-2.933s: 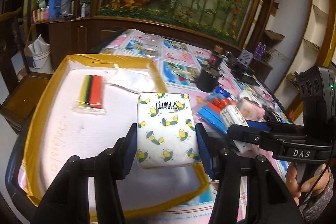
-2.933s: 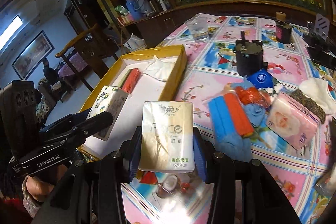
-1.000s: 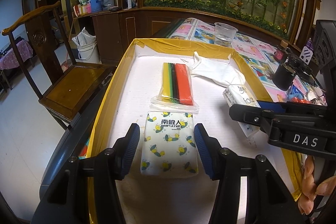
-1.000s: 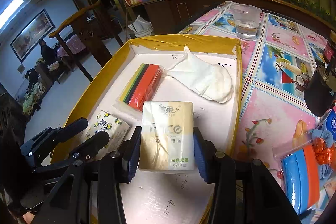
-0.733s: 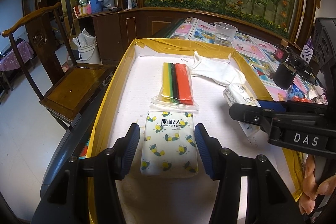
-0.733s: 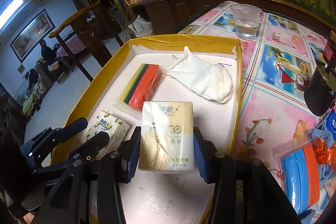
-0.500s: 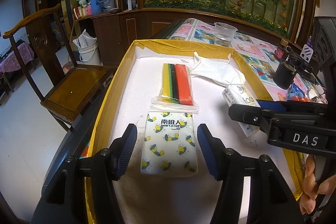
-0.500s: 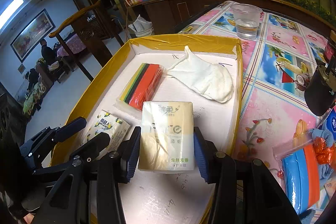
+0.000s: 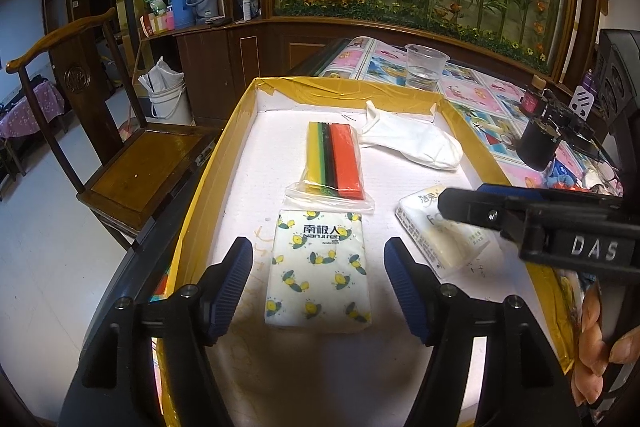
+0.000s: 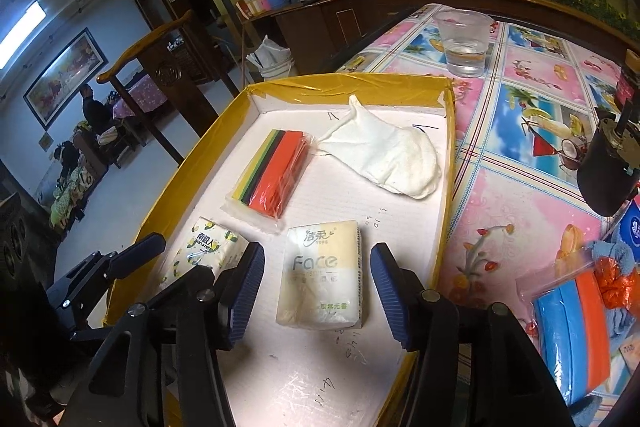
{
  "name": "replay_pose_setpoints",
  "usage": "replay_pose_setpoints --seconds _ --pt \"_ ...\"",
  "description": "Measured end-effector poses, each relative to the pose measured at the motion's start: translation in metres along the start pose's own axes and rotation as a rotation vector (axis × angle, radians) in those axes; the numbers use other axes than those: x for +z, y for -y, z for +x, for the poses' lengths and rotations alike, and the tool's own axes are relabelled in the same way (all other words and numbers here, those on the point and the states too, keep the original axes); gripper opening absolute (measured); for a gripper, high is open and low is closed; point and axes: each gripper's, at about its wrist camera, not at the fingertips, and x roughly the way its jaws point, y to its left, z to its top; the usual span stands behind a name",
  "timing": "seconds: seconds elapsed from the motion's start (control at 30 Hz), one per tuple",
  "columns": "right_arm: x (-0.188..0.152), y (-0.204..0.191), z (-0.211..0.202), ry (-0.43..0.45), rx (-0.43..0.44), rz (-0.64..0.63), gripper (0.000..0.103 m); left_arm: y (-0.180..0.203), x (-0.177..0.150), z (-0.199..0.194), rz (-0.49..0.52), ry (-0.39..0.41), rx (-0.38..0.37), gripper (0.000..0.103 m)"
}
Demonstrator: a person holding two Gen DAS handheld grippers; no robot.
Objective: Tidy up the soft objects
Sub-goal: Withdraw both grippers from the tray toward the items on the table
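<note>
"Face" on cream tissue pack [image 10: 322, 277]; "DAS" on right gripper [image 9: 592, 249].

A clear plastic cup [image 10: 465, 41] holding a little water stands on the worktop's patterned cloth [image 10: 516, 163] near the far edge. A dark round container [image 10: 608, 163] sits toward the right edge. Beside the worktop's left edge stands a wooden chair [image 9: 120, 163] (seat bare), with a white bucket [image 9: 166, 99] behind it.
</note>
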Motion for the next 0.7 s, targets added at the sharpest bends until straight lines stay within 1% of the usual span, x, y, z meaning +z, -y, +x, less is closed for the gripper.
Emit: replay_pose_setpoints --seconds 0.13,0.4,0.47,0.6,0.7 --pt "0.0 0.01 -0.015 0.034 0.013 0.024 0.062 0.004 -0.001 -0.01 0.012 0.011 -0.004 0.073" --pt "-0.008 0.037 -0.05 0.089 0.048 0.083 0.063 0.011 0.004 -0.024 0.039 0.03 -0.009 0.075" --pt "-0.01 0.043 -0.059 0.099 0.078 0.096 0.063 0.019 0.004 -0.025 0.052 0.033 -0.007 0.076" --pt "-0.014 0.051 -0.076 0.128 0.101 0.104 0.063 0.033 0.004 -0.029 0.076 0.034 -0.013 0.076" --pt "-0.016 0.058 -0.089 0.155 0.084 0.103 0.063 0.042 0.005 -0.033 0.09 0.041 -0.027 0.077"
